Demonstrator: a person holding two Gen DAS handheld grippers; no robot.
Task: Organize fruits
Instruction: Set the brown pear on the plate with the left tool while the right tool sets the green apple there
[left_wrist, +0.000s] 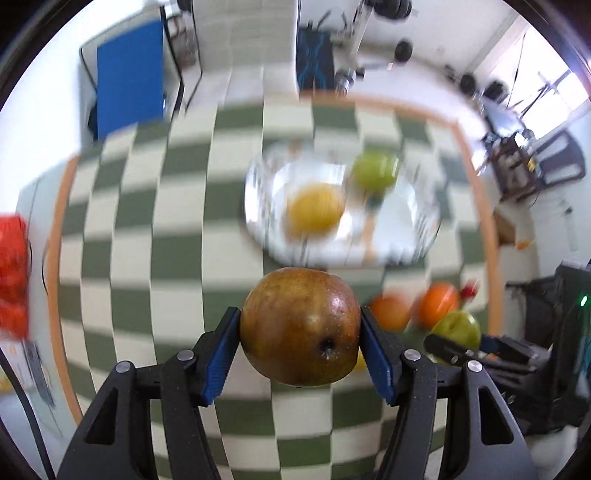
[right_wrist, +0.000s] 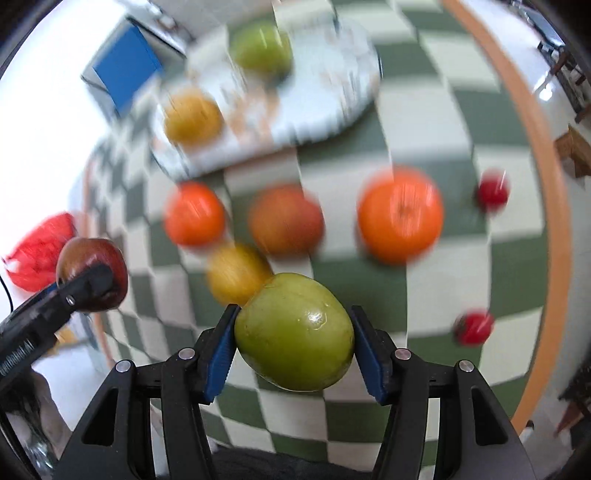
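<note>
**Two apples held above the checked cloth**

Left gripper (left_wrist: 300, 345): clamped on a brown-red apple (left_wrist: 300, 326), blue pads pressed to its flanks at the widest girth, blossom end facing the camera, lifted clear of the checked tablecloth (left_wrist: 147, 229). Firm, rounded, fairly heavy for its size by the look of it; waxy sheen, so likely slippery; bruises under a hard squeeze. Best taken across the middle, as here, not near stem or base.

Further on, a white plate (left_wrist: 402, 218), blurred, with a yellow fruit (left_wrist: 316, 212) and a green fruit (left_wrist: 375, 170) already on it.

Right gripper (right_wrist: 293, 345): closed on a green apple (right_wrist: 293, 332), pads on opposite sides, also above the cloth. Glossy skin with a wet-looking highlight; same care with grip force.

Loose on the cloth beyond: oranges (right_wrist: 400, 218), a reddish fruit (right_wrist: 286, 219), a yellow fruit, two small red ones (right_wrist: 474, 326).

No brand, label or readable writing anywhere; blur hides fine detail.
</note>
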